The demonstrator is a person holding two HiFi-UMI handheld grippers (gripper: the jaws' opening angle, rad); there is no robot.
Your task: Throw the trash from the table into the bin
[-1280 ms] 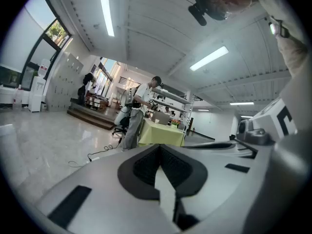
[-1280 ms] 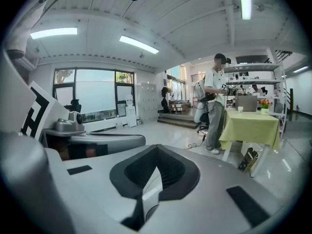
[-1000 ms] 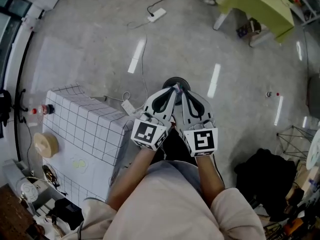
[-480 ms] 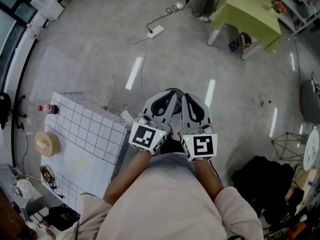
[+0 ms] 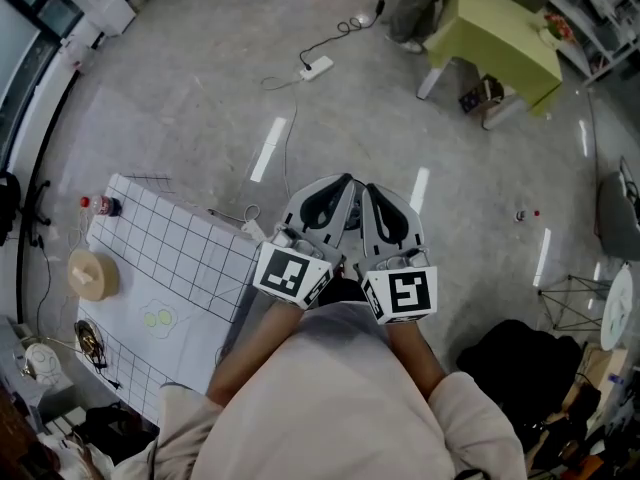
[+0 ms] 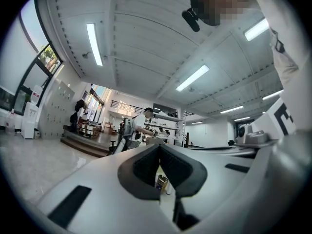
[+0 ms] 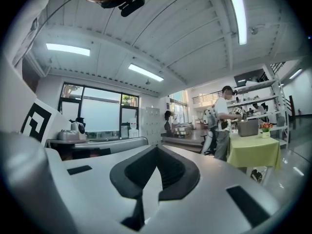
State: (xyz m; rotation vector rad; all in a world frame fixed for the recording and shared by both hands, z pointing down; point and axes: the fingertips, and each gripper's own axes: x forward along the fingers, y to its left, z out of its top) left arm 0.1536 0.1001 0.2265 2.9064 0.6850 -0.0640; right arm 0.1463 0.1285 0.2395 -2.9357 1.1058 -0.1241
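Observation:
In the head view my left gripper and right gripper are held side by side in front of the person's chest, pointing level over the grey floor. Both look shut with nothing between their jaws. The left gripper view shows its jaws meeting at the tips, and the right gripper shows the same. The table with the white grid cloth stands at the lower left, apart from both grippers. On it lie a small bottle with a red cap, a beige tape roll and a pale green item. No bin shows.
A white power strip with its cable lies on the floor ahead. A table with a green cloth stands at the upper right, with a person beside it. A black bag and a wire stand sit at the right.
Both grippers have risen together, still shut and side by side. A dark round thing on the floor, seen at their tips one second ago, is now hidden behind them.

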